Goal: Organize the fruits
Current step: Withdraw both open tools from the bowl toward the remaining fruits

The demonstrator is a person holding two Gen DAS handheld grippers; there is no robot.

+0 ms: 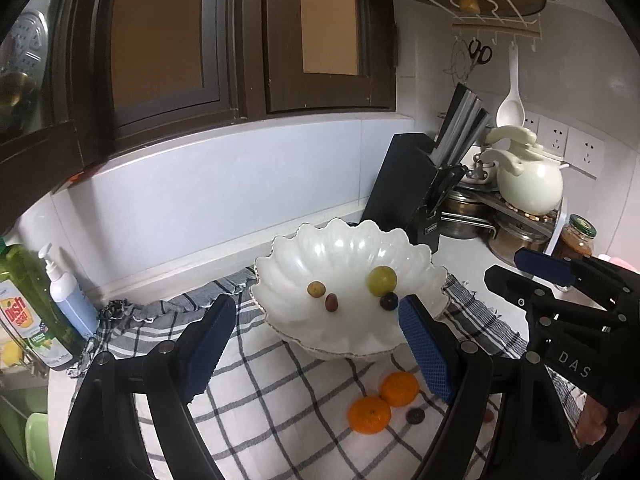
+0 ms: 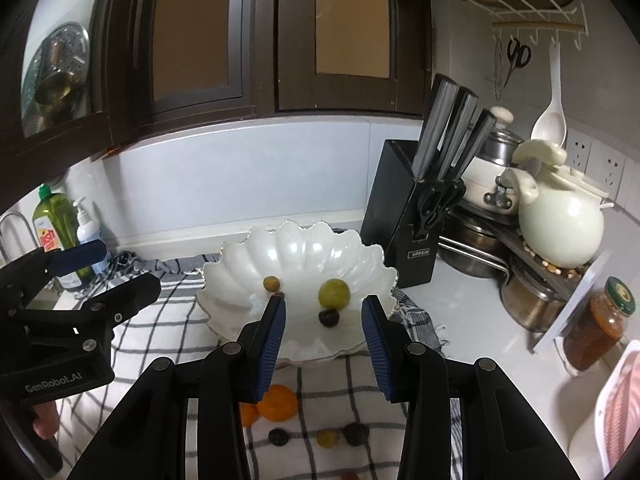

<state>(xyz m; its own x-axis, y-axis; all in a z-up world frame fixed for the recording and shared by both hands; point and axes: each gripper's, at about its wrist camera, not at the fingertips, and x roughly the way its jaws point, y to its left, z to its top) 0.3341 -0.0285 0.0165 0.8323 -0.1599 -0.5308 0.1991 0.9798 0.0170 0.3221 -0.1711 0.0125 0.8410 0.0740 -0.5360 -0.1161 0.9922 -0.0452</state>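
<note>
Approx halfway: 4 small fruits in shell bowl (image 1: 344, 248); 2 oranges (image 1: 384, 398) + small fruits (image 2: 328, 436) left on cloth (image 1: 256, 396). Left gripper (image 1: 316, 340) & right gripper (image 2: 324, 344) fingers wide, holding nothing.

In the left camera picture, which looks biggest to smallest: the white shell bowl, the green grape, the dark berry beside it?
1. White shell bowl
2. Green grape
3. Dark berry
The grape and berry sit together in the bowl, so nearness barely skews them.

Behind the right finger beside the white bowl (image 2: 300, 256), one tangerine (image 2: 249, 414) is half hidden. A reddish fruit (image 2: 352, 476) is cut off by the frame's bottom edge.
</note>
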